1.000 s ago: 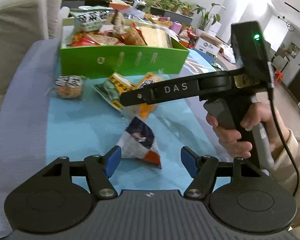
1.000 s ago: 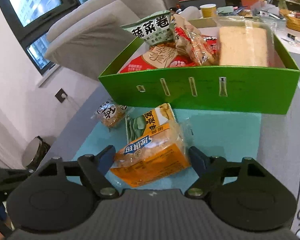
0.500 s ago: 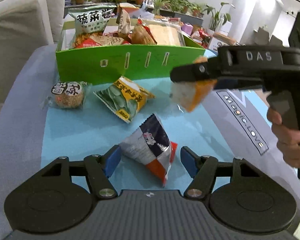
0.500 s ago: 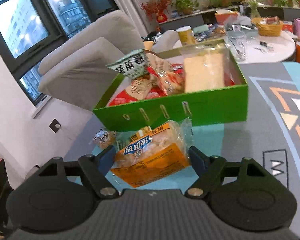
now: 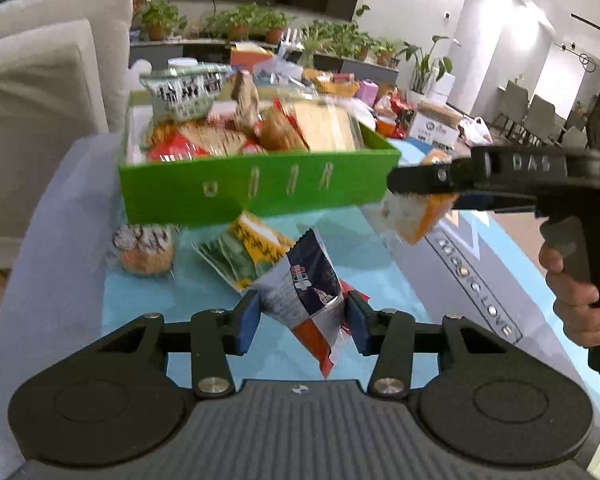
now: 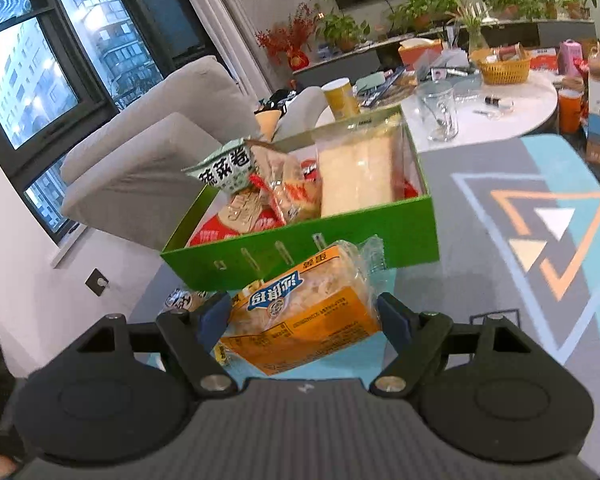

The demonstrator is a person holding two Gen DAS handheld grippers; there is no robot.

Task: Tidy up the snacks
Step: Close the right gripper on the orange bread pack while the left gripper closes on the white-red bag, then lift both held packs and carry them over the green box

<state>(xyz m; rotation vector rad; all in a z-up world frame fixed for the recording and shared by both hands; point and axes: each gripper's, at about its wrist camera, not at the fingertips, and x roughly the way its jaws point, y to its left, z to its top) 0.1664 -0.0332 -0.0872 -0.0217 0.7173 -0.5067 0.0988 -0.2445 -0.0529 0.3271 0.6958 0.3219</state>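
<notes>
My left gripper (image 5: pixel 302 318) is shut on a navy, white and red snack packet (image 5: pixel 306 292) and holds it above the blue mat. My right gripper (image 6: pixel 304 316) is shut on an orange bread pack (image 6: pixel 304 316), lifted in front of the green box (image 6: pixel 372 254); it also shows in the left wrist view (image 5: pixel 414 216). The green box (image 5: pixel 260 190) holds several snack packs. A yellow-green packet (image 5: pixel 246 254) and a round wrapped cake (image 5: pixel 144 250) lie on the mat before the box.
A grey sofa (image 5: pixel 40 92) stands left of the table. A white round table (image 6: pixel 496 112) with glasses and a basket is behind the box. The mat (image 6: pixel 540 220) has a triangle pattern to the right.
My left gripper closed on the navy packet and lifted it. My right gripper rose with the bread pack and moved closer to the box's right end.
</notes>
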